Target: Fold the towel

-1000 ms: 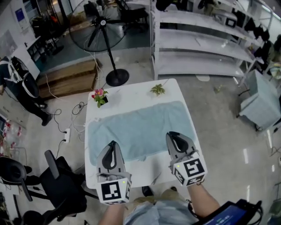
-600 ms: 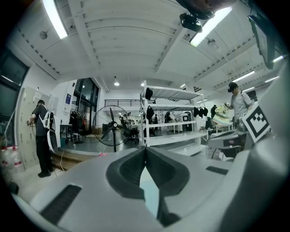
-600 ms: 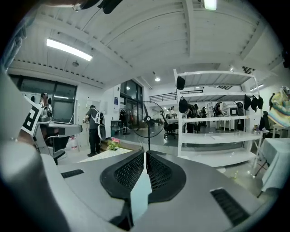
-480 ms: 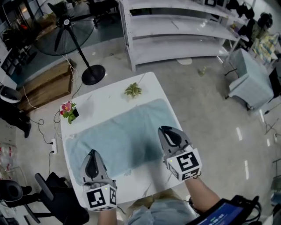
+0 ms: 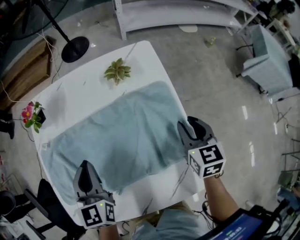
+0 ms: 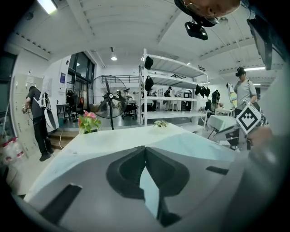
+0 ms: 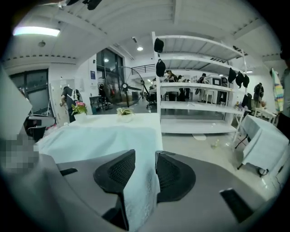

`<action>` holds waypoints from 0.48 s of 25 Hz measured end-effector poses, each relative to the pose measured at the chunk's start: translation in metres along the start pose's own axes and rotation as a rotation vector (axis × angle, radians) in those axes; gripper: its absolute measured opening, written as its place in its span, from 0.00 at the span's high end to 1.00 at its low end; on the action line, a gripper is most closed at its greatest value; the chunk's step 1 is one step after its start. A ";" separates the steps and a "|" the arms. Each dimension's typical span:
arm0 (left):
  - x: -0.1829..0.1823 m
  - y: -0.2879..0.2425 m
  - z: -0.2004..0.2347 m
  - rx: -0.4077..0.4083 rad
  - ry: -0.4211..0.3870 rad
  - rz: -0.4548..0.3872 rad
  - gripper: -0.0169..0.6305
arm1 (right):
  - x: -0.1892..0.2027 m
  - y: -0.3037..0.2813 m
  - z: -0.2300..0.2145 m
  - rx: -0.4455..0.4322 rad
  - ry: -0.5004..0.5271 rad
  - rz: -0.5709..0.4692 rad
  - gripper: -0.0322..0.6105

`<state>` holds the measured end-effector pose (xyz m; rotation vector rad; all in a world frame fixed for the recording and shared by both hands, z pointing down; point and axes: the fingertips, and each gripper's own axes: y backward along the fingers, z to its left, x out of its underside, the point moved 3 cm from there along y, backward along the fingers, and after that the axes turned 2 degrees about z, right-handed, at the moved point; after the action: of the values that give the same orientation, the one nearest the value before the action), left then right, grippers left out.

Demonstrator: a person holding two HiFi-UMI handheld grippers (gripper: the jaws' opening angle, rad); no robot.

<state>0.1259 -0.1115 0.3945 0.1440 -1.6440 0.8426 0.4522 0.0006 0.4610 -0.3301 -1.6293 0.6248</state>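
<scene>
A light blue towel (image 5: 117, 136) lies spread flat on the white table (image 5: 84, 89). My left gripper (image 5: 85, 165) is low over the towel's near left corner. In the left gripper view its jaws (image 6: 145, 147) meet with nothing between them, and the towel (image 6: 190, 145) stretches ahead. My right gripper (image 5: 188, 126) is at the towel's right edge, close to the near right corner. Its jaws (image 7: 145, 156) have just been opening. They stand apart, with the towel's edge (image 7: 140, 190) in the gap and the pads not pressing on it.
A small green plant (image 5: 117, 71) stands at the table's far edge and a pink flower pot (image 5: 32, 116) at its left edge. Beyond the table are a fan's base (image 5: 75, 49), white shelves (image 5: 178, 14) and a covered cart (image 5: 267, 51). A dark chair (image 5: 47, 206) stands near left.
Both grippers have come down and forward onto the towel's near corners. The right jaws have opened, while the left stayed shut. The head view has swung downward over the table.
</scene>
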 end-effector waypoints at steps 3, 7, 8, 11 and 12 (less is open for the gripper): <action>0.013 -0.011 -0.003 0.007 0.000 0.038 0.96 | 0.016 -0.012 -0.008 0.017 0.006 0.065 0.69; 0.019 -0.019 -0.007 0.015 0.007 0.060 0.96 | 0.028 -0.019 -0.015 0.026 -0.005 0.119 0.68; 0.019 -0.020 -0.007 0.016 0.008 0.060 0.96 | 0.029 -0.019 -0.016 0.023 -0.003 0.123 0.68; 0.018 -0.021 -0.008 0.013 0.009 0.061 0.96 | 0.027 -0.022 -0.010 0.003 0.039 0.162 0.83; 0.018 -0.020 -0.008 0.009 0.009 0.063 0.96 | 0.026 -0.023 -0.008 0.001 0.053 0.176 0.85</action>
<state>0.1376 -0.1149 0.4195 0.0950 -1.6439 0.8975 0.4592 -0.0019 0.4964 -0.4895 -1.5597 0.7437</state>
